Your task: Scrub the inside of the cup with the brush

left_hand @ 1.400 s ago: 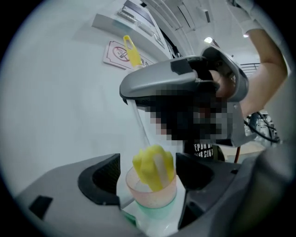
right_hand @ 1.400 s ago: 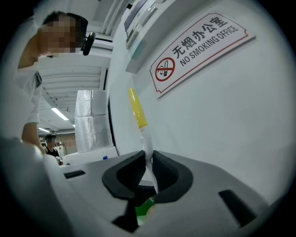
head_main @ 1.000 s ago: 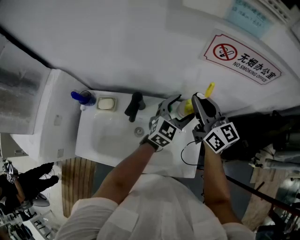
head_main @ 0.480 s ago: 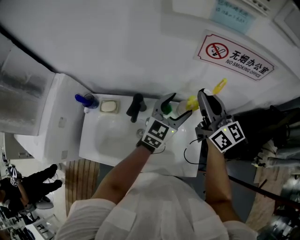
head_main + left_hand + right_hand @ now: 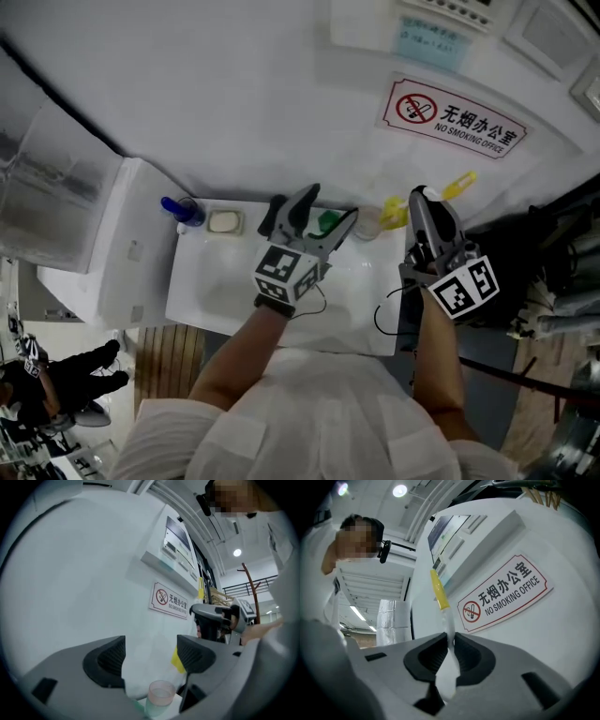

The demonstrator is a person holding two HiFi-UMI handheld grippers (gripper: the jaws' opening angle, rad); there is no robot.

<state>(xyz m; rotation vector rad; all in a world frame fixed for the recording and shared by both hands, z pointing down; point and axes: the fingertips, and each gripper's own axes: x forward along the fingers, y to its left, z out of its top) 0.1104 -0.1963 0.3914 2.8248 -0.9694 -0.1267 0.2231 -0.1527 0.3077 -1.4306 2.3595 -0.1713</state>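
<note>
Translucent cup [image 5: 367, 223] stands on the sink [image 5: 202, 298] ledge by the wall, between the grippers. We see left gripper [image 5: 326, 208] jaws apart & empty, right gripper [image 5: 427, 202] clamped on brush [image 5: 459, 184] handle. Brush not yet in cup; scrubbing undone, we judge

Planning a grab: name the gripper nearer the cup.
Left. The left gripper, open, sits just left of the cup; the right gripper, shut on the brush, is farther off at its right.

cup [image 5: 367, 225] mouth unblocked, wall [image 5: 234, 112] close behind, basin [image 5: 211, 281] open
</note>
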